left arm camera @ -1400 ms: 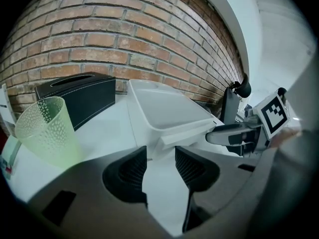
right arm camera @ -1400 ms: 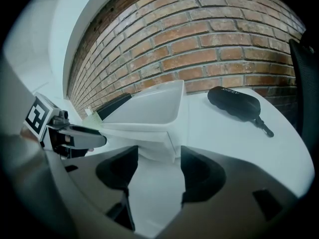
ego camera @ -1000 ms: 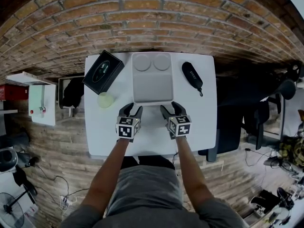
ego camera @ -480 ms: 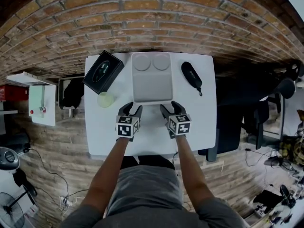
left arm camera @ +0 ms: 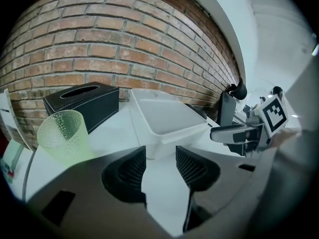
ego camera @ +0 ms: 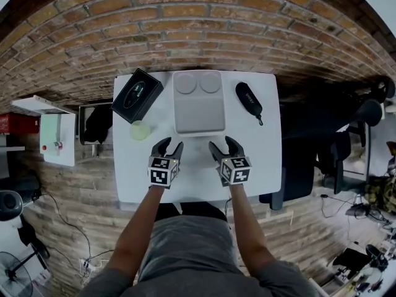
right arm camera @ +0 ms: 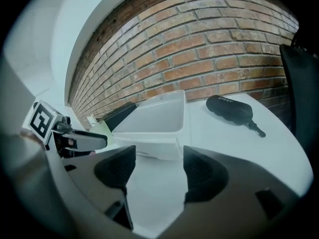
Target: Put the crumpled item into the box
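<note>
Crumpled item: I cannot find it anywhere on the white table [ego camera: 260, 153], so I cannot say where it lies. It is not in either claw, and the white box [ego camera: 198, 113] looks bare inside from the head view.

Both claws hover over the table just in front of the white box's near edge. The left gripper [ego camera: 170, 146] has its jaws apart with only bare tabletop between them. The right gripper [ego camera: 223, 145] is spreading its jaws wider, and nothing sits between them either.

To the left of the white box stands a pale green cup [ego camera: 140, 130], and behind that a black tissue box [ego camera: 137, 94]. To the right of the white box lies a black case [ego camera: 249, 99].

As I read it, the job is either not begun or already over. With no crumpled thing in sight, I cannot judge which. If it is not begun, everything is left: find the item, grip it, drop it in the box.
</note>
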Motion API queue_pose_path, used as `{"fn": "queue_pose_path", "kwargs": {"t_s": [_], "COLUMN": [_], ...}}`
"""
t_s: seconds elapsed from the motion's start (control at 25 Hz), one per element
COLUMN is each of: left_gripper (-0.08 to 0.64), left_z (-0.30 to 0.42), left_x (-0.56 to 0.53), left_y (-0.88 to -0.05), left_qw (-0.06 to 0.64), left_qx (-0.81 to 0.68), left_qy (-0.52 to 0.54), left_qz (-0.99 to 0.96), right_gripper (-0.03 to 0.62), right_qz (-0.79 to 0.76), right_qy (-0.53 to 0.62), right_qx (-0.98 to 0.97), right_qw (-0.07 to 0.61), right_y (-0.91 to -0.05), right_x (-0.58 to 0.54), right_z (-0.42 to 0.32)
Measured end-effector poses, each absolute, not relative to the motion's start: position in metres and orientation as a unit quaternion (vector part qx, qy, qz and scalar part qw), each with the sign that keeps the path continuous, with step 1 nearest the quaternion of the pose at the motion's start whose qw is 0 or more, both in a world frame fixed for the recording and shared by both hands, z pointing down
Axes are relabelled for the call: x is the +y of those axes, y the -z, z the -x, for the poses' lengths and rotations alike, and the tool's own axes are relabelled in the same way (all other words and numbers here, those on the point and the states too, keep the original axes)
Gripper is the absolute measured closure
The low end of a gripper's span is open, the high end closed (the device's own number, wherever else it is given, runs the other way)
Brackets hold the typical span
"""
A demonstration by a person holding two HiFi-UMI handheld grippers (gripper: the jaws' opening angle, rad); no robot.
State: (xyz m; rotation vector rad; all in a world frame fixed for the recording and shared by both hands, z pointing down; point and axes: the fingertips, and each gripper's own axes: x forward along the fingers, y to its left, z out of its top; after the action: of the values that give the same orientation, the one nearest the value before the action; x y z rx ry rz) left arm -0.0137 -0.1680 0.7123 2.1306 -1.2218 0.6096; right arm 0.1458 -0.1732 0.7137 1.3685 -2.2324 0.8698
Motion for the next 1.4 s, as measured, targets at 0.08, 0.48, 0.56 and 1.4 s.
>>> {"fn": "queue_pose_path", "kwargs": {"t_s": [0.08, 0.48, 0.56, 1.4], "left_gripper": [0.385, 0.369, 0.365, 0.348], "left_z": [0.017, 0.045, 0.052, 0.096], "left_x": [-0.163, -0.126, -0.116, -0.019], "left_y": [-0.704, -0.654, -0.642, -0.553], "left_qw": [0.294, 0.255, 0.244, 0.157], "left_qx": [-0.46, -0.444, -0.437, -0.391], "left_qy": [-0.227, -0.209, -0.207, -0.159], "left_qz": [-0.807, -0.833, -0.841, -0.893], "right_gripper": [0.285, 0.285, 0.285, 0.285], "right_qz": [-0.491, -0.526, -0.533, -0.59], "right_qy": [-0.298, -0.263, -0.256, -0.207], "right_qx": [-0.797, -0.792, -0.79, -0.772], "right_qw": [0.186, 0.164, 0.161, 0.114], "right_y": [-0.703, -0.657, -0.645, -0.56], "right_x": [-0.168, -0.124, -0.112, 0.001], "right_z": [-0.146, -0.149, -0.145, -0.112]}}
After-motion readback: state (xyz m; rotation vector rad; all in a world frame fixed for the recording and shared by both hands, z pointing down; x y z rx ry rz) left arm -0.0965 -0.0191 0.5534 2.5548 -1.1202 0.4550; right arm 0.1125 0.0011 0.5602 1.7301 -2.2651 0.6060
